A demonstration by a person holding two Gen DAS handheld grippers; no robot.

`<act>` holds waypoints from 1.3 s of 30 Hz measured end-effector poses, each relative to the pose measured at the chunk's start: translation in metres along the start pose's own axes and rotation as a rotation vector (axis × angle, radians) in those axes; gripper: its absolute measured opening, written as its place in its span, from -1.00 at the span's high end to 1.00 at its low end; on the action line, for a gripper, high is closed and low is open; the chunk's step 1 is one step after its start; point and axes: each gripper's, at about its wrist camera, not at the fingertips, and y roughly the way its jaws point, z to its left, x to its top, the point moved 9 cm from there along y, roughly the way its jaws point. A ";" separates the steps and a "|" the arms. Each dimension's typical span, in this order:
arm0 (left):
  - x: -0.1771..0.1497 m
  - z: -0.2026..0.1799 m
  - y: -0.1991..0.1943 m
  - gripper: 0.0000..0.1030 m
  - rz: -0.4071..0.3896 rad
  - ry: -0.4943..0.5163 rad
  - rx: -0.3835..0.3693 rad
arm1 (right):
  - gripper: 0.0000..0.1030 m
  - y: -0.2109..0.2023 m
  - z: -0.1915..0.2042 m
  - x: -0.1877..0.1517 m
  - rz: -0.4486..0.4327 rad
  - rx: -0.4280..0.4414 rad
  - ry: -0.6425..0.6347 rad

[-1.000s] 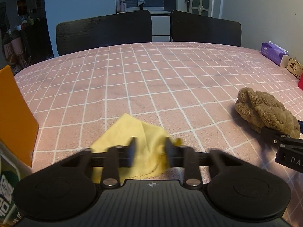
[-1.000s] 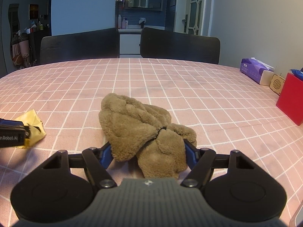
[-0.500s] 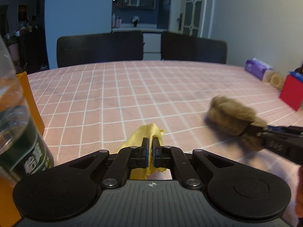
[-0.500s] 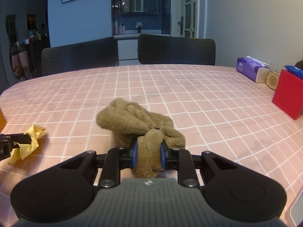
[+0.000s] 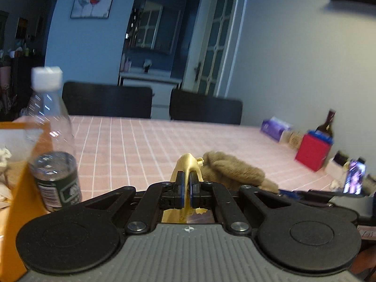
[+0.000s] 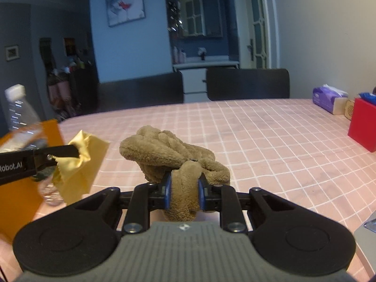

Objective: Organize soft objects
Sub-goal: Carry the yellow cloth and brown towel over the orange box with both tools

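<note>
My left gripper (image 5: pixel 187 180) is shut on a thin yellow cloth (image 5: pixel 186 164) and holds it in the air above the pink checked table (image 5: pixel 131 145). The right wrist view shows the cloth (image 6: pixel 80 164) hanging from that gripper (image 6: pixel 75 151). My right gripper (image 6: pixel 184 183) is shut on a brown fluffy towel (image 6: pixel 162 148), lifted off the table. The towel also shows in the left wrist view (image 5: pixel 232 169), just right of the yellow cloth.
An orange box (image 5: pixel 16 188) and a clear water bottle (image 5: pixel 51 141) stand at the left. A red box (image 6: pixel 364 127), a purple tissue pack (image 6: pixel 329 98) and a dark bottle (image 5: pixel 325 124) stand at the right. Two black chairs (image 6: pixel 246 83) are behind the table.
Both grippers have risen from the table with their cloths and moved toward the left, closer to the orange box and bottle. Both stayed shut.
</note>
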 end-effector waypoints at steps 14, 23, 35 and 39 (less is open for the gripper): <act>0.033 0.034 -0.136 0.93 -0.266 -0.061 0.073 | 0.60 -0.092 0.095 0.026 -0.115 0.282 -0.059; 0.047 0.119 -0.188 0.93 -0.341 -0.144 0.251 | 0.59 -0.103 0.206 0.039 -0.150 0.456 -0.200; 0.040 0.208 -0.165 0.93 -0.173 -0.208 0.287 | 0.59 -0.017 0.322 0.027 -0.013 0.452 -0.379; 0.023 0.225 -0.145 0.93 -0.105 -0.234 0.297 | 0.59 0.010 0.334 0.016 0.025 0.402 -0.451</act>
